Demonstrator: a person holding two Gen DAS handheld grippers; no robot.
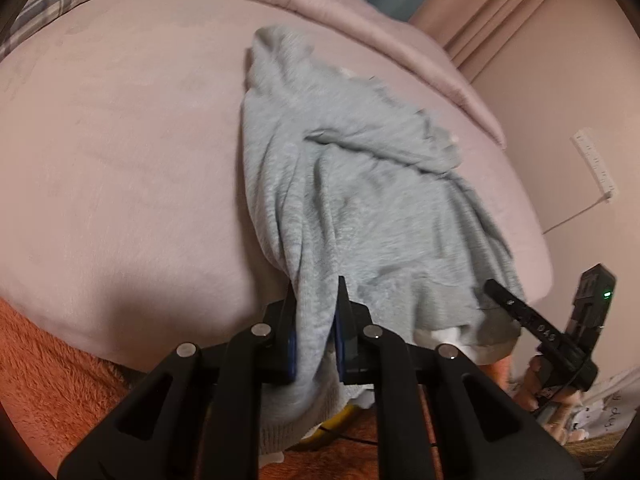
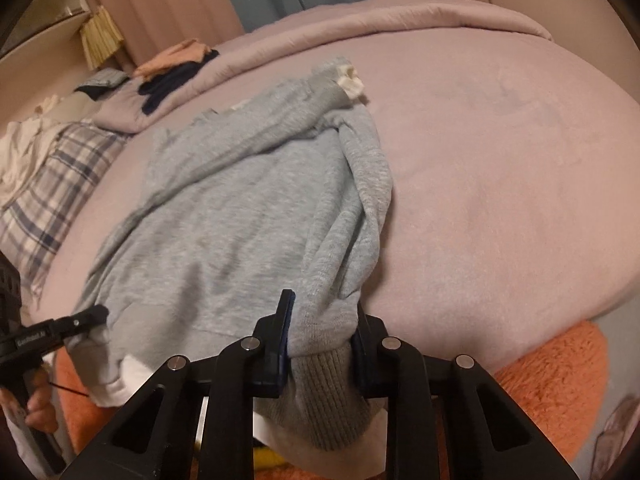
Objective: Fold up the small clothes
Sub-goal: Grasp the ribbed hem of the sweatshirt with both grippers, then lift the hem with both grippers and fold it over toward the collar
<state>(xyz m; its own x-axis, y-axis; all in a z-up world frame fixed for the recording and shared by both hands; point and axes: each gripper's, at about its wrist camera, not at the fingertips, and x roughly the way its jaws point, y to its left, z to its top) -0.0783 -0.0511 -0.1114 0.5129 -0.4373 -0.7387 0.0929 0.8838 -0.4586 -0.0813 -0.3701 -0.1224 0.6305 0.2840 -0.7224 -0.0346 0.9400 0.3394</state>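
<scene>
A light grey sweatshirt (image 1: 352,200) lies crumpled on the pink bed (image 1: 120,160), its lower part hanging over the near edge. My left gripper (image 1: 316,292) is shut on a fold of its hem at one corner. My right gripper (image 2: 324,304) is shut on the other hem corner, by the ribbed band (image 2: 324,400). The sweatshirt (image 2: 248,208) stretches away from me, one sleeve with a white cuff (image 2: 350,82) at the far end. The right gripper also shows in the left wrist view (image 1: 496,288), and the left one in the right wrist view (image 2: 98,314).
A folded pink duvet (image 2: 360,24) runs along the far side of the bed. Dark and peach clothes (image 2: 176,68) are piled on it. A plaid pillow (image 2: 52,184) lies at the left. An orange fluffy rug (image 2: 552,384) is below the bed edge. A wall (image 1: 560,100) stands at the right.
</scene>
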